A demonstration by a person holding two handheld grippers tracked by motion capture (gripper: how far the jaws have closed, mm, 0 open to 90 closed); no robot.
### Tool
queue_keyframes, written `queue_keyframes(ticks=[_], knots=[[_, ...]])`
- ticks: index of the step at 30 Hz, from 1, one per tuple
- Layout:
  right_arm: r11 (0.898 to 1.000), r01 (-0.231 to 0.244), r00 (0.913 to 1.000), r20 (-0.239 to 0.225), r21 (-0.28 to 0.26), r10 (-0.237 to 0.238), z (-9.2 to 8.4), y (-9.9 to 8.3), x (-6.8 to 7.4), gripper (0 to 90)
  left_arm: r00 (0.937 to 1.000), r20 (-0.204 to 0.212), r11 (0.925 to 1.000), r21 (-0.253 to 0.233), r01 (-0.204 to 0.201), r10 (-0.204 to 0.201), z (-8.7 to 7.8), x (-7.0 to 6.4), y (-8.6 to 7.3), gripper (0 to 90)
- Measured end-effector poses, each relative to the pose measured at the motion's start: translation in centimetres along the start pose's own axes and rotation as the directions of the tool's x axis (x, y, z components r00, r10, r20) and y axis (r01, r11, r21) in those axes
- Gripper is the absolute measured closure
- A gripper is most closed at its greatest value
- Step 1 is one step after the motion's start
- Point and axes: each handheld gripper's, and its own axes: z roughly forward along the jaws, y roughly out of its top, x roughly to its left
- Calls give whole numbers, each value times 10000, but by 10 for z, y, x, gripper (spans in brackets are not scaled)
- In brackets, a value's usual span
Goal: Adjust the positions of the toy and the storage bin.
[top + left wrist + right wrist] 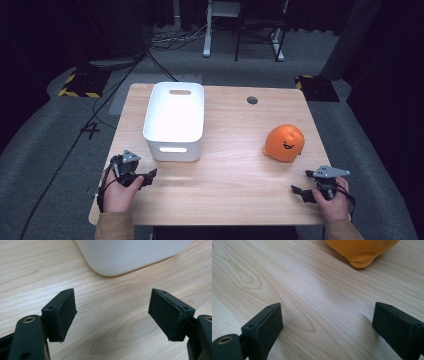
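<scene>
Entry: one round orange plush toy with a small printed smiling face (284, 143), soft fabric, resting on the right half of the light wooden table (235, 175). It is located just beyond and slightly left of the right gripper (301, 184), near but not touching; in the right gripper view its lower edge (362, 255) is seen ahead, above and to the right of the gap between the jaws. The toy is nearly as wide as it is tall, so no marked long axis is offered to a grasp.

Right gripper: jaws set wide apart, nothing between them, bare wood beneath.

Left gripper (150, 175): jaws parted, nothing held; placed at the table's near left, just in front of the bin's near wall.

One white rectangular plastic bin with cut-out handles (174, 120), open and judged empty, its long axis running away from the person; its rounded corner (130, 255) is seen close ahead in the left gripper view.

Nearer hand to the toy: the right, clearly; the left is well apart from it, with the bin nearer.

Count: toys, one; bins, one; grippers, two.
</scene>
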Motion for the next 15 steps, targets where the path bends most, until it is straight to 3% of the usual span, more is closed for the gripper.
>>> queue_keyframes(ticks=[6,12,15], knots=[[10000,-3,10000,1,-1,3,0,0,0,96,10000,-72,9998,-193,44,-45,-15,-2,6,220],[10000,-1,10000,1,-1,1,0,0,0,96,9996,97,9974,-683,-242,249,-32,-7,13,209],[10000,-2,10000,0,-1,2,0,0,0,96,9997,157,9945,-1033,-178,195,-40,-8,18,212]])
